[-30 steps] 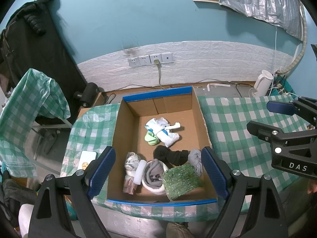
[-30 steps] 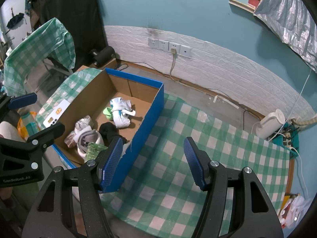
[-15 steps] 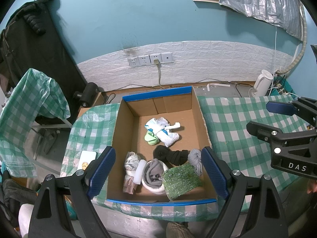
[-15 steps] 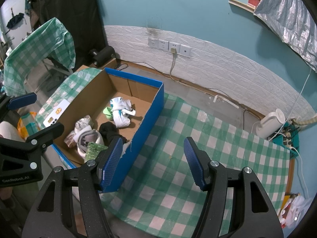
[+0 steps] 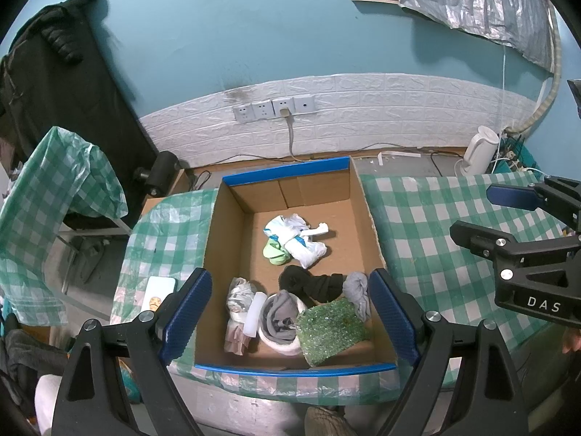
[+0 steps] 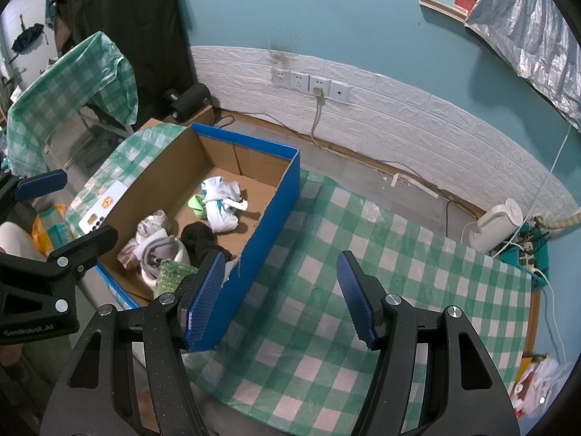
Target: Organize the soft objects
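Observation:
A blue-edged cardboard box stands on the green checked tablecloth. Inside lie a white and blue cloth bundle, a black sock, a grey sock, a grey and white roll, a patterned bundle and a green sparkly pad. My left gripper is open and empty, high above the box's near end. My right gripper is open and empty, above the cloth to the right of the box.
A white phone lies on the cloth left of the box. A white kettle stands by the wall with cables. A checked-covered chair stands to the left. Bare checked cloth lies right of the box.

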### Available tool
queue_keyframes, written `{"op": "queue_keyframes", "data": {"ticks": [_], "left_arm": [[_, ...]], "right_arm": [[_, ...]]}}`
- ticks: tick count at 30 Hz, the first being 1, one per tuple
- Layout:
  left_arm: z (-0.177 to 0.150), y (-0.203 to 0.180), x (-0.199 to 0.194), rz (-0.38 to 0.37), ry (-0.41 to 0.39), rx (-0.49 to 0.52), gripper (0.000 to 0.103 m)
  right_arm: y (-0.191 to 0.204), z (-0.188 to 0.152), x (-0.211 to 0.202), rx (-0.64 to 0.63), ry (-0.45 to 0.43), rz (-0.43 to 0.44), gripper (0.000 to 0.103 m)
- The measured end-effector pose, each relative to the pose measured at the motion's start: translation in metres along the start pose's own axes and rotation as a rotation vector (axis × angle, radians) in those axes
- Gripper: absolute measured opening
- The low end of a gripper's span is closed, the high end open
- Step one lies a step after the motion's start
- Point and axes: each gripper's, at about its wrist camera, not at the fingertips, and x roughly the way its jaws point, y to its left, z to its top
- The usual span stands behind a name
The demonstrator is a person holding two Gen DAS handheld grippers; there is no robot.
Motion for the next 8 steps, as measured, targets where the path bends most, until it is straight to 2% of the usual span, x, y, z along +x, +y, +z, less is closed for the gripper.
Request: {"op": "queue_keyframes", "data": {"ticks": [8], "left_arm": [[0.0003,0.0001,0.0001,0.002,0.004,-0.002,0.089]], "right_arm": [[-0.0004,0.0004,-0.0001,-0.001,0.001,0.001,0.064]]}}
